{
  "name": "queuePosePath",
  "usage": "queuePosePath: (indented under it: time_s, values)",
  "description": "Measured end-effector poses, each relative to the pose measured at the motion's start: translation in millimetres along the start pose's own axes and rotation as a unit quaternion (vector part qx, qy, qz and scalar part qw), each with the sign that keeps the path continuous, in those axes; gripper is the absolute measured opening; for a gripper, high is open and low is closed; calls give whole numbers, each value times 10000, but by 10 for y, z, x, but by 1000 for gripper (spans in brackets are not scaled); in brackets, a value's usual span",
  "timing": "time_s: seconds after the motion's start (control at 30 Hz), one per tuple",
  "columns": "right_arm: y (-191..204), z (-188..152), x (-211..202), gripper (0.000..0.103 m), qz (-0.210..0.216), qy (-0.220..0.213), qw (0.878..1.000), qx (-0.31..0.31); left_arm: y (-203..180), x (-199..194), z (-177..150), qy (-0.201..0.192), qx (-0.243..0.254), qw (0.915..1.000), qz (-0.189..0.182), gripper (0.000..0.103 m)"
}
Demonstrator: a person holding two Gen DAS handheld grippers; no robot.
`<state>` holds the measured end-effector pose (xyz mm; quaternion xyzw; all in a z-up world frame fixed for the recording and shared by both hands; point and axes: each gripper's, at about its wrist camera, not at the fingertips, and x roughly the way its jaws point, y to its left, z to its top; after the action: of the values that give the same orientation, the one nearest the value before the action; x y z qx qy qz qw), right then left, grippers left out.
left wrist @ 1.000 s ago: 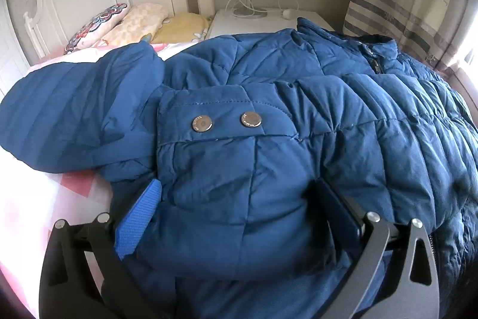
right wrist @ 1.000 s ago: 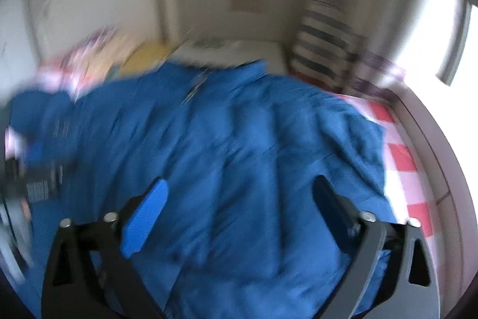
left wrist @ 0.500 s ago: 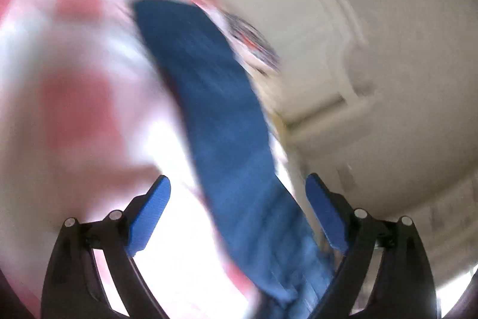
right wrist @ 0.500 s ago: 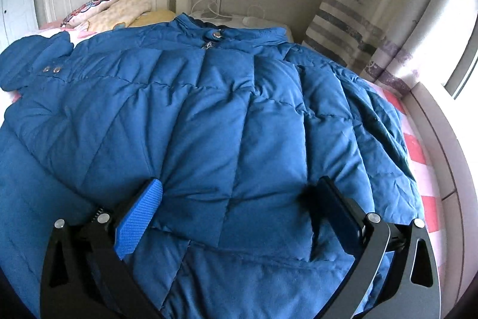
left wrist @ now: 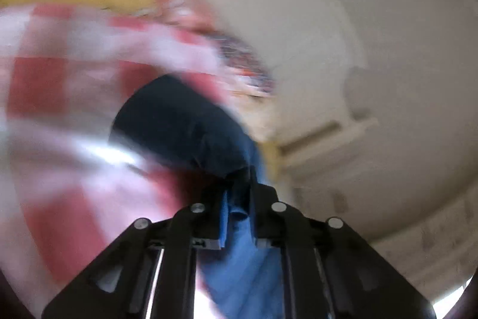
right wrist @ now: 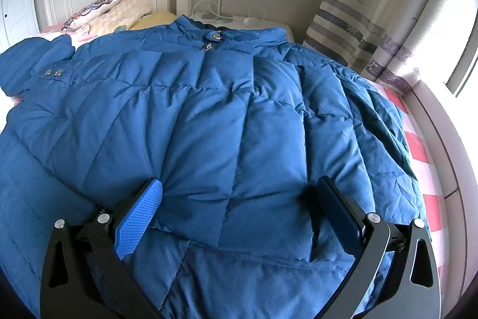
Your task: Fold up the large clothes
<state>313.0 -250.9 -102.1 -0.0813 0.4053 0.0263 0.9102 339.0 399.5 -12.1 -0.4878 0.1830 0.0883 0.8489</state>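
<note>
Since a second ago my left claw (left wrist: 239, 199) has swung off the jacket's (right wrist: 227, 121) front and now pinches its sleeve (left wrist: 185, 127); the right claw (right wrist: 239, 199) rests spread on the chest. Next I'd fold the sleeve inward across it

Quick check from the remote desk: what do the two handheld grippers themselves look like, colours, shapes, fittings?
Both match. The right gripper has matte black angular linkage arms with triangular cut-outs and round silver pivot bolts; one finger carries a bright blue ribbed pad, the other pad looks dark blue edge-on. The left gripper, partly blurred, shows the same black frame, silver bolts and a blue pad. No cables, markings or sleeves are visible.
</note>
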Motion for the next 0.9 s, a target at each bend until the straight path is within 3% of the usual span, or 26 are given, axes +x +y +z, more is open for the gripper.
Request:
queuePosePath:
  time_s: [0.1, 0.17, 0.23, 0.3, 0.37, 0.47, 0.5, 0.57, 0.6, 0.63, 0.73, 0.8, 0.83, 0.9]
  values:
    - [-28, -8, -58, 98, -24, -147, 9998, 109, -721, -133, -560, 423, 779, 9912, -987, 8]
    - [-111, -15, -129, 98, -32, -344, 9988, 340, -1239, -168, -1125, 947, 1459, 9716, -1606, 8]
    - [-241, -39, -220, 98, 20, -582, 9957, 717, -1668, -122, -1803, 1532, 2142, 9459, -1896, 9]
    - [-434, -86, -306, 98, 192, -865, 9882, 1251, -1906, -14, -2381, 1914, 2665, 9258, -1876, 13]
    - [-596, -127, -347, 98, 349, -1052, 9794, 1687, -2000, 192, -3016, 2395, 3124, 9048, -1623, 17]
    - [-705, -155, -353, 98, 450, -1133, 9718, 2016, -1862, 625, -3770, 3431, 3348, 8715, -1032, 50]
    - [-706, -148, -346, 98, 460, -1122, 9718, 2022, -1805, 695, -3938, 3448, 3549, 8647, -863, 53]
    - [-701, -130, -335, 98, 475, -1091, 9732, 1969, -1867, 635, -4015, 3314, 3950, 8519, -915, 66]
    - [-695, -121, -329, 98, 489, -1077, 9737, 1947, -1912, 608, -4026, 3418, 4049, 8422, -995, 80]
    - [-694, -119, -325, 98, 521, -1073, 9735, 1949, -1957, 572, -4002, 3453, 4163, 8352, -1001, 83]
    - [-718, -134, -320, 98, 598, -1095, 9716, 2010, -2065, 155, -3827, 3040, 4400, 8391, -995, 83]
    - [-711, -156, -330, 98, 611, -1114, 9712, 2017, -2082, -160, -3562, 2479, 4371, 8567, -1159, 88]
    - [-714, -154, -326, 98, 616, -1117, 9712, 2010, -2024, -329, -3353, 2028, 4274, 8740, -1109, 96]
    - [-705, -160, -325, 98, 618, -1109, 9716, 1998, -1849, -491, -3021, 1415, 4017, 9011, -816, 100]
